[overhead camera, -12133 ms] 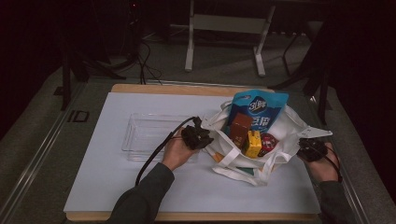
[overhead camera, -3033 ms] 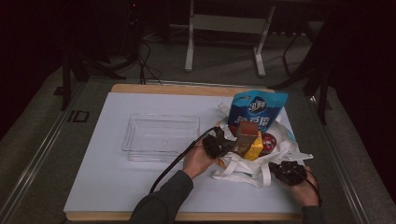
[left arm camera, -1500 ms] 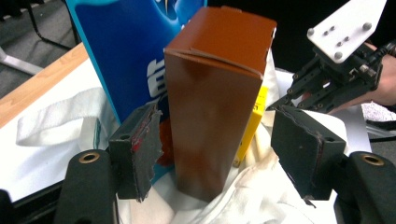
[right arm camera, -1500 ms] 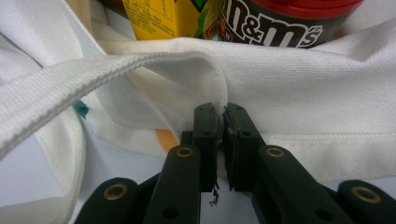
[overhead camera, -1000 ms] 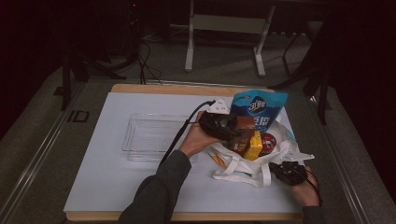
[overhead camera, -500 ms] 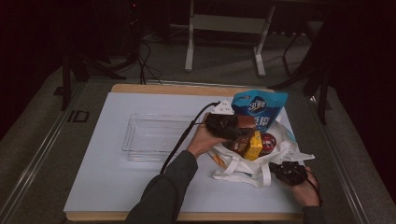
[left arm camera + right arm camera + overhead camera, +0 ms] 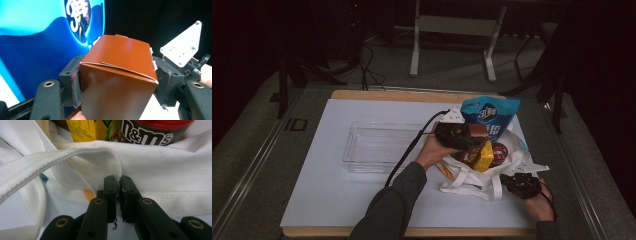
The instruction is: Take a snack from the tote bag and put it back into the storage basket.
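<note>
Left tongs [image 7: 117, 85]: pads press both sides of a brown box [image 7: 117, 75]; the jaws have just been closing on it. In the high view the left tongs [image 7: 462, 136] hold the box [image 7: 476, 131] above the bag's mouth, in front of a blue snack pouch [image 7: 490, 114].
Right tongs [image 7: 118, 185]: closed on a fold of the white cloth bag [image 7: 160, 167], at the bag's near right corner in the high view [image 7: 518, 181].
Bag contents, counted: one yellow carton [image 7: 484, 156], one red-lidded candy tub [image 7: 499, 152], one blue pouch, one more brown pack under the box.
Tray: one clear tray [image 7: 379, 147], left of the bag, just beside the left hand.
Edges and room: the counter [image 7: 327, 200] lies bare left of and in front of the tray; the bag sits near its right edge.
</note>
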The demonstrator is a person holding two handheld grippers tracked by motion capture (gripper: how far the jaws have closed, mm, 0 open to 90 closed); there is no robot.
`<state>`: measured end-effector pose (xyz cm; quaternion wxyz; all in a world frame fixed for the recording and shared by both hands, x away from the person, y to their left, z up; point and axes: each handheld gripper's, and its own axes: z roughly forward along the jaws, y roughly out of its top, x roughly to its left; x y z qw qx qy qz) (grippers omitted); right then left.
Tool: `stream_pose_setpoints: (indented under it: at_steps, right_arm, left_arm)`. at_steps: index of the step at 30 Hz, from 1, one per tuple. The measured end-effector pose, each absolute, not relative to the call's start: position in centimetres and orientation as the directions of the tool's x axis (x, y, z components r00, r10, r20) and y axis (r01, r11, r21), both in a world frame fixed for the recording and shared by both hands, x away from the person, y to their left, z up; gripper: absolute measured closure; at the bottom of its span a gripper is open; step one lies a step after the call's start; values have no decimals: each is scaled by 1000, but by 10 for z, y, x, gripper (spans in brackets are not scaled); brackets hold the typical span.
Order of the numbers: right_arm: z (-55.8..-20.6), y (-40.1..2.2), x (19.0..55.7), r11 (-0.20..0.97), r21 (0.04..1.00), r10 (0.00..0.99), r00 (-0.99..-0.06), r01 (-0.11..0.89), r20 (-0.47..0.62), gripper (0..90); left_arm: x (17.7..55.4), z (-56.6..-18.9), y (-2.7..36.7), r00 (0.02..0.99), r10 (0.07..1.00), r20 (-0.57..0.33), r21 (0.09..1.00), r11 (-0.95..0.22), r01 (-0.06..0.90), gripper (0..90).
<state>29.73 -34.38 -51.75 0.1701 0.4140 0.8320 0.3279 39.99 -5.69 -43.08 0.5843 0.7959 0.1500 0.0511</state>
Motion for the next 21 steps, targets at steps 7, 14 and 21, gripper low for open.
stream_pose_setpoints:
  at_steps: [7,14,21]
  right_arm:
    - [-518,-344,297,442,688,800,-600,575,-12,838]
    - [-518,-344,297,441,690,799,-602,574,-9,838]
    - [-518,-344,297,442,689,799,-601,574,-11,838]
  left_arm:
    - [389,-426,-62,951,309,-30,945,-301,128,400]
    - [387,-421,-58,944,328,-20,952,-283,119,426]
    - [386,-410,-45,937,347,-39,966,-226,124,430]
